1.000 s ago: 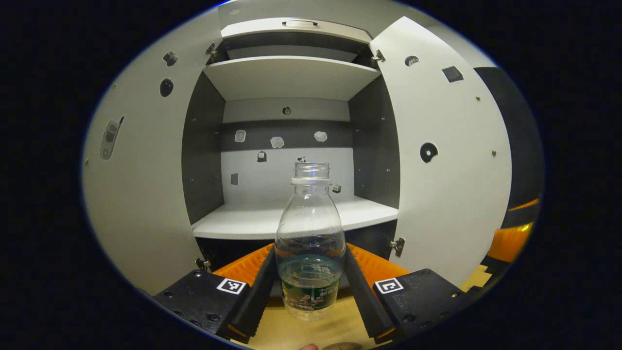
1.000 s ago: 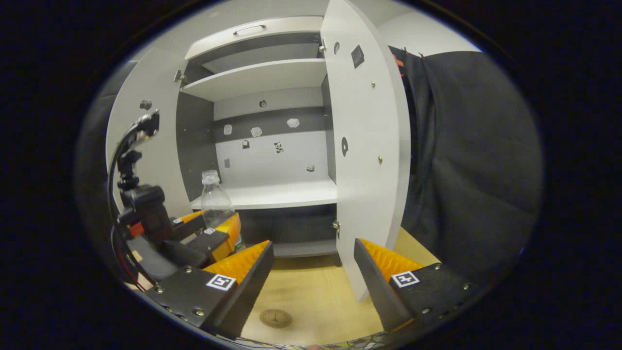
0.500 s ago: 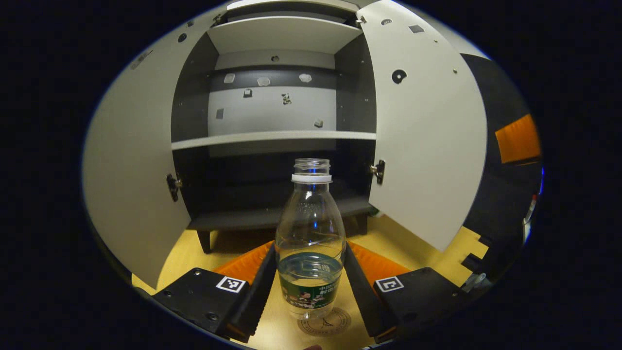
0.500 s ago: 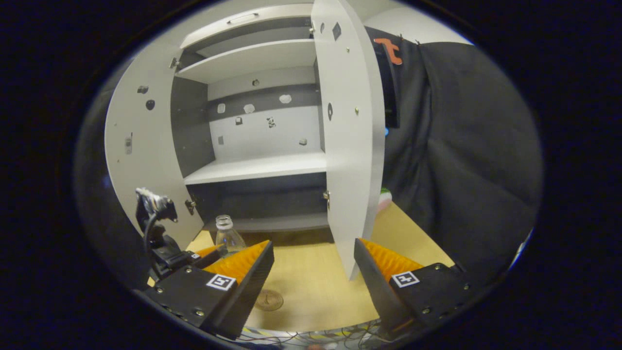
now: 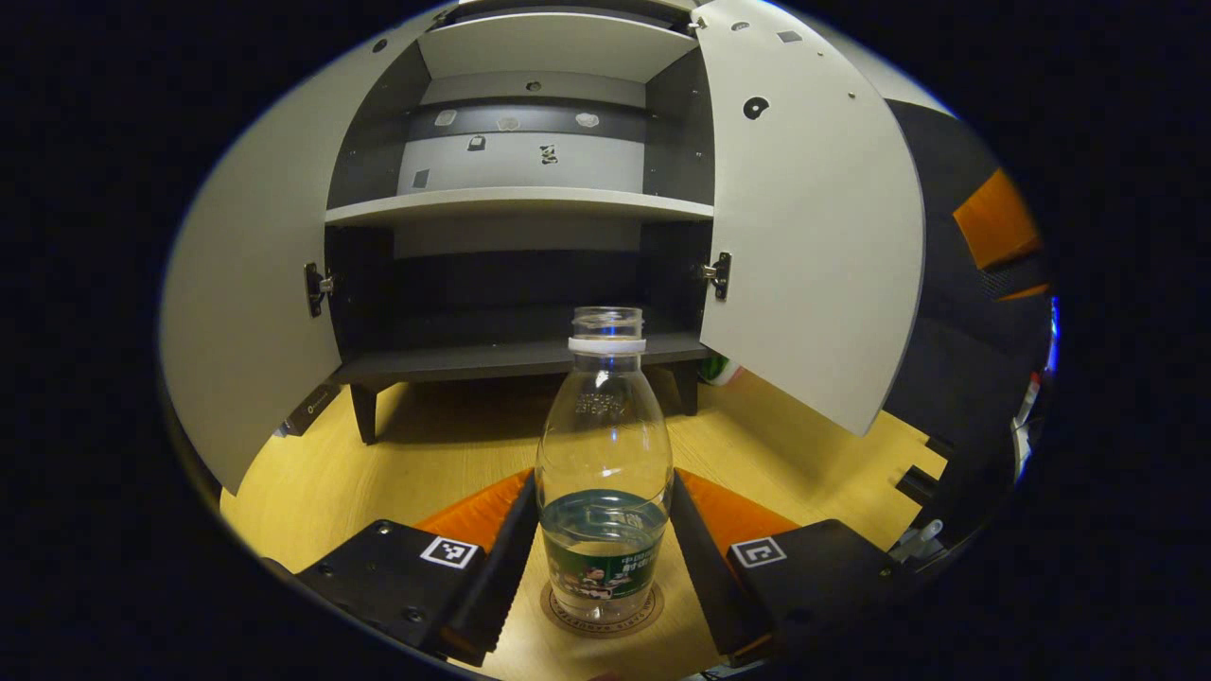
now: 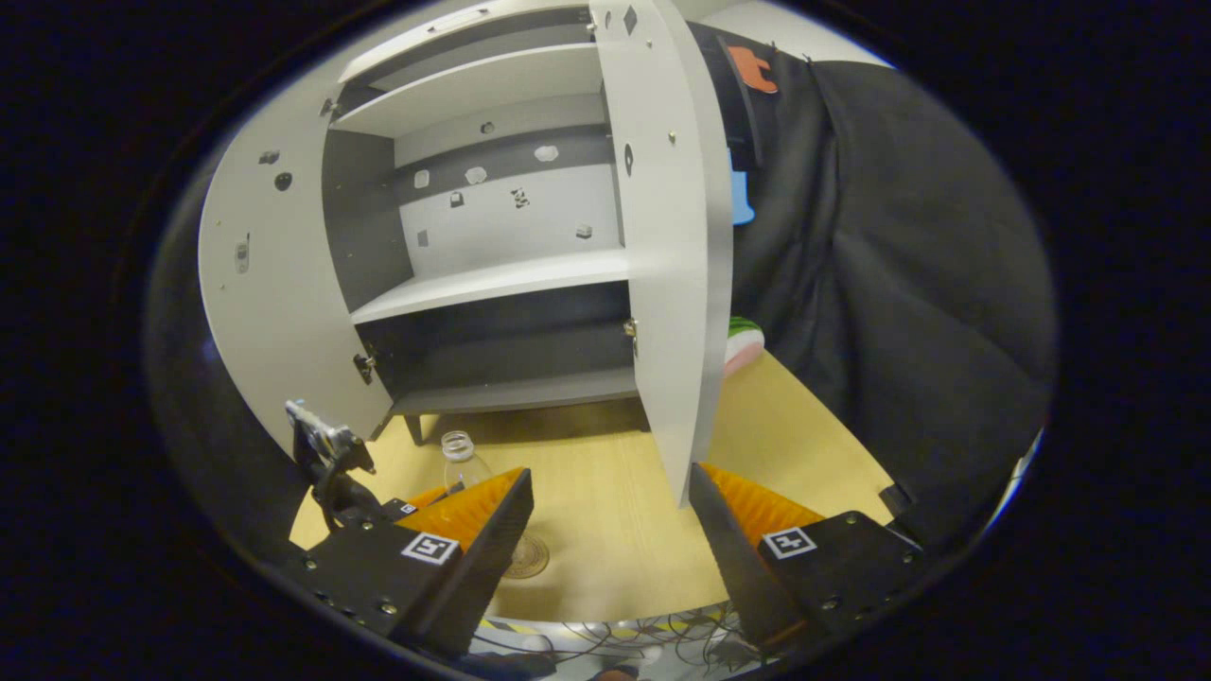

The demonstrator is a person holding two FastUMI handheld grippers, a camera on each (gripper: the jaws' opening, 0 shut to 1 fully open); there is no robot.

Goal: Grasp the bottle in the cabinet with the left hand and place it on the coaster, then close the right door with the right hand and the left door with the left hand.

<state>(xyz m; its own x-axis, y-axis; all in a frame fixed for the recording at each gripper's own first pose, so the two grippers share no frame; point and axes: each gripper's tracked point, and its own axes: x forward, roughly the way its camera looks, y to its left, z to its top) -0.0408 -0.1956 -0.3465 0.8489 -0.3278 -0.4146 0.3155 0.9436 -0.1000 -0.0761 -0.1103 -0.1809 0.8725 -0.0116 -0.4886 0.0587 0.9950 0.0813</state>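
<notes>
Clear plastic bottle (image 5: pixel 605 473) stands upright on the round coaster (image 5: pixel 603 613) on the wooden counter (image 5: pixel 397 454), before the cabinet (image 5: pixel 520 203), whose doors both hang open. Left tongs (image 5: pixel 604 558) clasp its lower body from both sides. Right tongs (image 6: pixel 610 530) are spread wide with nothing between them, near the right door (image 6: pixel 662 246).

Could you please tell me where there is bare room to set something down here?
The tabletop is free between the cabinet legs and the bottle; the middle shelf looks bare. It is crowded where the left gripper holds the bottle over the coaster.
</notes>
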